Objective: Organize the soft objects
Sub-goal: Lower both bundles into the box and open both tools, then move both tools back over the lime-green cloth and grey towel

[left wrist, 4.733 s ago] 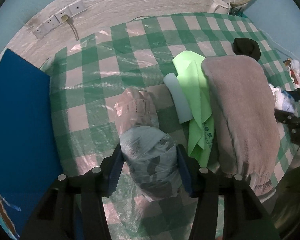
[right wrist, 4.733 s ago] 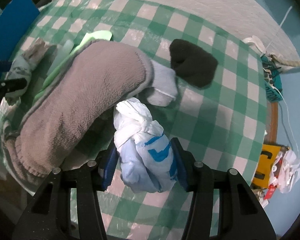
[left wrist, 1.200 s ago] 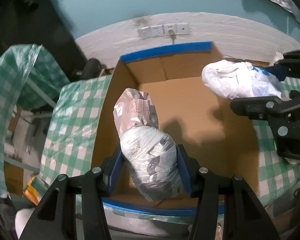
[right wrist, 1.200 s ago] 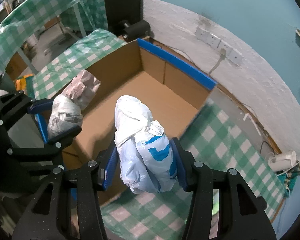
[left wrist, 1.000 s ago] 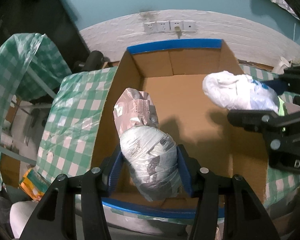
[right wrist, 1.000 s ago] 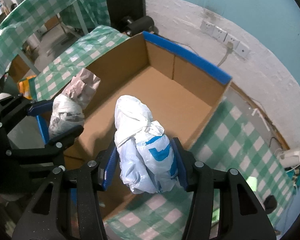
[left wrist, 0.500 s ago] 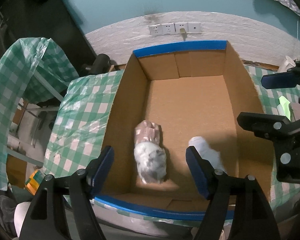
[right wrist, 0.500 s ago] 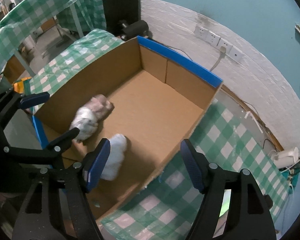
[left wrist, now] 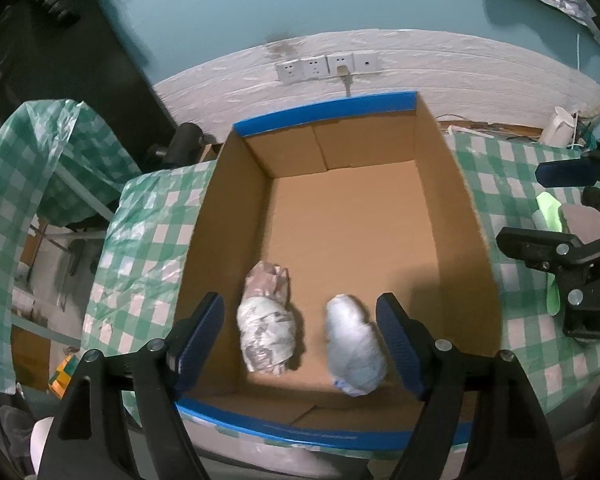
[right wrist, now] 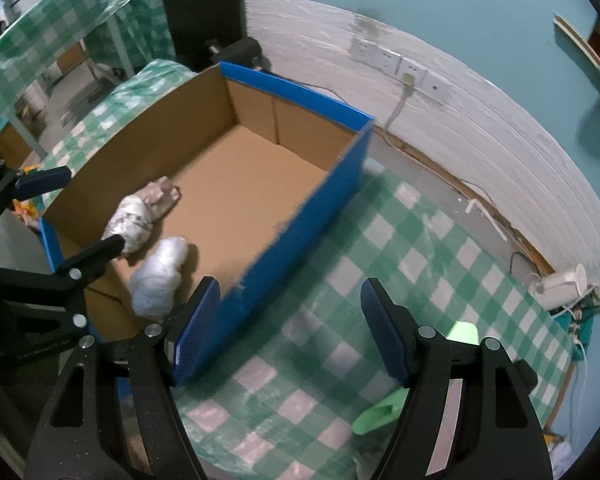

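Observation:
A cardboard box with blue edges stands on the green checked table. Two soft bundles lie on its floor near the front wall: a grey and pink wrapped bundle and a white and blue bag bundle. They also show in the right wrist view, the grey and pink bundle and the white bundle. My left gripper is open and empty above the box's front. My right gripper is open and empty over the box's right wall and the table.
A green cloth and a grey-brown towel lie on the table right of the box. Wall sockets with a plugged cable sit behind the box. Another checked table stands at the left.
Both grippers have opened and dropped their bundles into the box. Since half a second ago the right gripper has swung right, toward the table beside the box.

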